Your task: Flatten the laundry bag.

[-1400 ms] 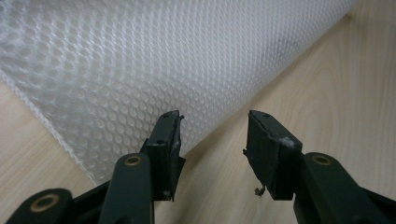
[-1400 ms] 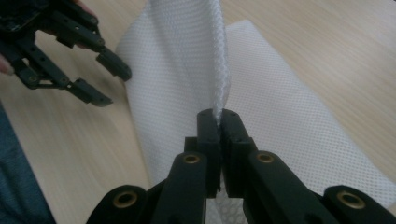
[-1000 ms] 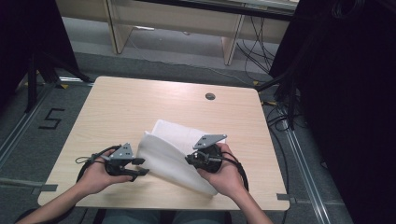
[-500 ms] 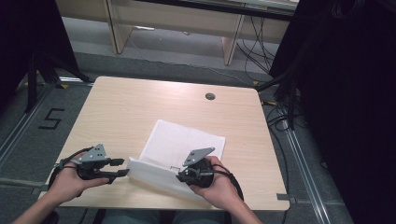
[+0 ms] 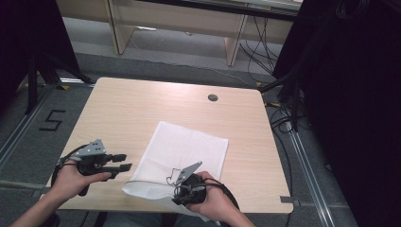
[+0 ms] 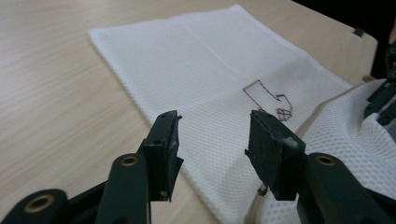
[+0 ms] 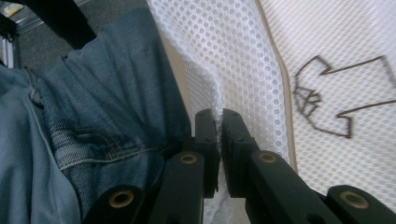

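Your left gripper (image 5: 124, 162) sits just left of the mesh bag (image 5: 189, 151), over bare table (image 5: 142, 109); jaws stand wide apart with nothing between them; in the left gripper view they frame the bag's near edge without touching, so I read it as staged for a grab, not yet committed.

The mesh bag lies mostly flat on the near half of the table, well short of the cable hole (image 5: 213, 98); far part is smooth; the printed shirt outline (image 6: 268, 100) faces up; the near edge is lifted and bunched, hanging a bit past the table's front edge.

Your right gripper (image 5: 182, 191) is at that bunched near edge; jaws nearly together, mesh pinched between the pads (image 7: 205, 130); they have just been easing open slightly, cloth between them all the same; the right gripper view looks down past the fold to jeans (image 7: 93, 116) under the table edge.

My read: the right is holding the hem up so the left can get under it; grip looks thin, so the cloth may slip if you pull hard.
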Motion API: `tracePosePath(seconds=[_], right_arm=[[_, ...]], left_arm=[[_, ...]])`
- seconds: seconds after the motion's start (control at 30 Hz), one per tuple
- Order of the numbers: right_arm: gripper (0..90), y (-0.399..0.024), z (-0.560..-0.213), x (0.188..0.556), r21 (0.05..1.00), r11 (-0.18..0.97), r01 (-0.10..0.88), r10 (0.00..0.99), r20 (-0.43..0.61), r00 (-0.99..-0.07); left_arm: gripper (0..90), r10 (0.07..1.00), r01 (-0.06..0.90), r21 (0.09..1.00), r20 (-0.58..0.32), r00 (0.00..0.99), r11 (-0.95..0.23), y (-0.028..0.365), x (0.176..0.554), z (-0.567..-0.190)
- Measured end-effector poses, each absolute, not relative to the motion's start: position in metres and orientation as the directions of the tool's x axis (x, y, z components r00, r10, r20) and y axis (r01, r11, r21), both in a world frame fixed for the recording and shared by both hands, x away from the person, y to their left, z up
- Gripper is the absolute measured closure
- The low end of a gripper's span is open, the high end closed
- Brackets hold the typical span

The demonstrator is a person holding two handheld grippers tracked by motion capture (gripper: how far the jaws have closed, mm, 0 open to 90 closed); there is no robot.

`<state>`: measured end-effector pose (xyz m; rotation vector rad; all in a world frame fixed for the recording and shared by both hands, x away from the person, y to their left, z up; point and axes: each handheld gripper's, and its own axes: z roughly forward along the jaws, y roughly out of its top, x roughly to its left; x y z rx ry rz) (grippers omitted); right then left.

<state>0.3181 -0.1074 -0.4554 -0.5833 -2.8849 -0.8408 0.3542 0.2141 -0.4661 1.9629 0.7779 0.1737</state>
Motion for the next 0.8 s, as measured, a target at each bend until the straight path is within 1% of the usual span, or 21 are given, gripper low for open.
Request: tracePosePath(seconds=[0.03,0.07,0.1,0.13,0.2,0.23,0.27,0.3,0.33,0.37,0.4,0.43,0.47,0.5,0.53,0.6,0.63,0.67,0.7,0.77,0.8], right_arm=[[85.7,-0.107,-0.457,0.318,0.495,0.781,0.381,0.33,0.191,-0.924],[84.9,-0.106,-0.459,0.318,0.485,0.786,0.382,0.33,0.193,-0.924],[84.0,-0.106,-0.46,0.318,0.479,0.791,0.381,0.326,0.198,-0.925],[83.2,-0.105,-0.462,0.318,0.48,0.793,0.375,0.325,0.187,-0.927],[82.4,-0.105,-0.463,0.317,0.469,0.792,0.39,0.332,0.205,-0.921],[79.8,-0.105,-0.464,0.317,0.466,0.796,0.387,0.323,0.214,-0.922],[78.1,-0.105,-0.464,0.316,0.463,0.795,0.392,0.323,0.225,-0.919],[74.4,-0.106,-0.465,0.316,0.46,0.793,0.399,0.321,0.24,-0.916],[74.4,-0.106,-0.465,0.316,0.46,0.793,0.399,0.321,0.24,-0.916],[66.5,-0.108,-0.465,0.316,0.463,0.794,0.395,0.31,0.252,-0.917],[66.5,-0.108,-0.465,0.316,0.463,0.794,0.395,0.31,0.252,-0.917],[60.7,-0.111,-0.463,0.316,0.482,0.777,0.404,0.311,0.263,-0.913],[58.7,-0.114,-0.46,0.316,0.491,0.774,0.399,0.307,0.259,-0.916],[57.5,-0.117,-0.457,0.316,0.49,0.764,0.42,0.328,0.265,-0.907],[56.1,-0.121,-0.454,0.318,0.513,0.753,0.412,0.318,0.264,-0.91],[54.6,-0.129,-0.449,0.32,0.51,0.726,0.461,0.356,0.295,-0.887],[53.4,-0.133,-0.447,0.321,0.527,0.705,0.475,0.383,0.281,-0.88],[53.0,-0.139,-0.447,0.325,0.549,0.695,0.464,0.381,0.266,-0.885],[53.2,-0.145,-0.445,0.326,0.532,0.677,0.509,0.425,0.282,-0.86],[54.5,-0.155,-0.446,0.332,0.523,0.666,0.531,0.469,0.259,-0.844],[54.5,-0.155,-0.446,0.332,0.523,0.666,0.531,0.469,0.259,-0.844]], left_arm=[[52.5,0.587,0.447,0.837,-0.198,0.785,-0.316,0.214,0.354,-0.466],[52.7,0.545,0.439,0.817,-0.191,0.817,-0.373,0.198,0.354,-0.471],[53.1,0.545,0.439,0.817,-0.191,0.817,-0.373,0.198,0.354,-0.471],[53.4,0.492,0.423,0.784,-0.174,0.853,-0.455,0.183,0.355,-0.476],[55.4,0.491,0.437,0.764,-0.182,0.852,-0.475,0.176,0.354,-0.479],[56.3,0.463,0.424,0.719,-0.16,0.872,-0.55,0.166,0.355,-0.485],[56.6,0.45,0.418,0.699,-0.152,0.88,-0.581,0.162,0.356,-0.489],[57.1,0.452,0.421,0.679,-0.146,0.88,-0.601,0.159,0.356,-0.492],[57.2,0.452,0.421,0.679,-0.146,0.88,-0.601,0.159,0.356,-0.492],[57.3,0.451,0.424,0.66,-0.143,0.881,-0.62,0.157,0.357,-0.495],[57.3,0.446,0.418,0.646,-0.131,0.885,-0.639,0.156,0.359,-0.497],[57.6,0.445,0.409,0.629,-0.11,0.889,-0.661,0.154,0.36,-0.501],[57.6,0.449,0.413,0.62,-0.108,0.887,-0.667,0.154,0.36,-0.502],[57.9,0.45,0.413,0.623,-0.109,0.887,-0.665,0.154,0.36,-0.503],[57.9,0.445,0.406,0.625,-0.103,0.89,-0.667,0.154,0.361,-0.502],[58.0,0.45,0.411,0.623,-0.105,0.887,-0.665,0.154,0.36,-0.502],[58.0,0.454,0.416,0.621,-0.106,0.884,-0.664,0.154,0.359,-0.502],[58.0,0.454,0.416,0.621,-0.106,0.884,-0.664,0.154,0.359,-0.502],[58.0,0.455,0.416,0.623,-0.106,0.884,-0.663,0.154,0.359,-0.503],[58.1,0.453,0.412,0.624,-0.103,0.886,-0.663,0.154,0.36,-0.503],[58.1,0.453,0.412,0.624,-0.103,0.886,-0.663,0.154,0.36,-0.503]])
